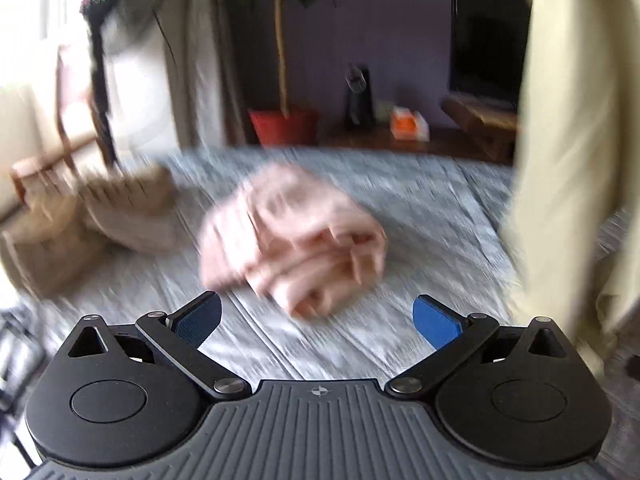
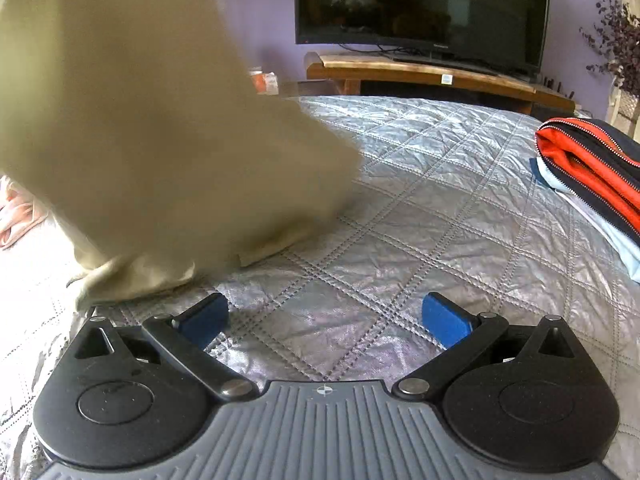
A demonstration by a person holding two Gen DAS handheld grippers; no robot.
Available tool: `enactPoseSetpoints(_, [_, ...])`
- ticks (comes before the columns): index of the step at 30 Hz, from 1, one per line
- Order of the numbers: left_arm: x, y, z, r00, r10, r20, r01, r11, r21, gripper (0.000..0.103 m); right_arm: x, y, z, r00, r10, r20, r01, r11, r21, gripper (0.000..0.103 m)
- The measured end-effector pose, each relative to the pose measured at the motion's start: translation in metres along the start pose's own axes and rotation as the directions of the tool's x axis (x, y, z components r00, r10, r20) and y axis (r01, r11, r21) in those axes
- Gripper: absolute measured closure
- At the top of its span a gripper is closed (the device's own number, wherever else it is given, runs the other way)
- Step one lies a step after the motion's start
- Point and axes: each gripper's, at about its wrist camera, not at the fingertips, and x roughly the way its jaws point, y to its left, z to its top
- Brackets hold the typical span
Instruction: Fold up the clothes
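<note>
A crumpled pink garment [image 1: 294,236] and a draped beige cloth [image 2: 160,140] are seen on the quilted bed [image 2: 420,208], beyond both spread, empty claws [image 1: 317,320] [image 2: 325,320].

Crumpled garment [image 1: 294,236] on bedspread [image 2: 440,208], pillows [image 1: 132,212] left; folded stack [image 2: 592,176] far right.

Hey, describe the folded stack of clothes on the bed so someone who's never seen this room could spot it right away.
Find the bed with the silvery quilted cover, facing the television. The folded stack lies at its right edge in the right wrist view. Its top piece is bright orange-red and dark navy with zip edging, over pale blue layers, unlike the loose beige garment on the left.
</note>
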Motion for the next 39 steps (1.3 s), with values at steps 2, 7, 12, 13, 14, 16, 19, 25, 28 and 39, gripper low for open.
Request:
enactPoseSetpoints(2, [0.006,0.003,-0.002,0.996,-0.058,-0.074,0.056,0.998,-0.024,0.001,0.000,0.000,0.000,1.000,0.000,0.000,0.000,1.000,0.000,0.000])
enactPoseSetpoints(7, [-0.001,0.003,-0.008,0.996,-0.068,-0.056,0.068,0.998,-0.008,0.002,0.000,0.000,0.000,1.000,0.000,0.000,0.000,1.000,0.000,0.000])
enactPoseSetpoints(12, [-0.014,0.002,-0.007,0.999,-0.034,0.011,0.034,0.999,0.006,0.002,0.000,0.000,0.000,1.000,0.000,0.000,0.000,1.000,0.000,0.000])
enactPoseSetpoints(13, [-0.015,0.004,-0.005,0.999,-0.040,0.025,0.040,0.999,0.003,0.002,0.000,0.000,0.000,1.000,0.000,0.000,0.000,1.000,0.000,0.000])
enactPoseSetpoints(14, [-0.015,0.006,-0.003,0.998,-0.047,0.040,0.047,0.999,0.001,0.002,0.000,0.000,0.000,1.000,0.000,0.000,0.000,1.000,0.000,0.000])
enactPoseSetpoints(16, [-0.017,0.008,-0.002,0.996,-0.055,0.072,0.055,0.998,-0.002,0.002,0.000,0.000,0.000,1.000,0.000,0.000,0.000,1.000,0.000,0.000])
enactPoseSetpoints(19, [-0.015,0.006,-0.002,0.995,-0.060,0.074,0.060,0.998,0.001,0.001,0.001,0.001,0.001,1.000,0.002,0.000,-0.002,1.000,-0.004,0.000])
enactPoseSetpoints(25, [-0.006,-0.008,-0.006,0.996,-0.090,0.029,0.086,0.990,0.113,0.003,0.001,0.000,0.003,1.000,0.027,-0.014,-0.028,0.999,-0.017,0.000])
enactPoseSetpoints(28, [-0.007,-0.019,-0.011,0.992,-0.124,0.035,0.115,0.974,0.194,0.005,-0.005,-0.004,0.010,0.984,0.167,-0.069,-0.171,0.983,-0.068,0.000])
enactPoseSetpoints(39, [-0.008,-0.049,-0.024,0.958,-0.287,-0.022,0.277,0.896,0.348,0.022,-0.045,0.026,0.015,0.985,0.034,0.172,0.033,0.927,-0.374,0.024])
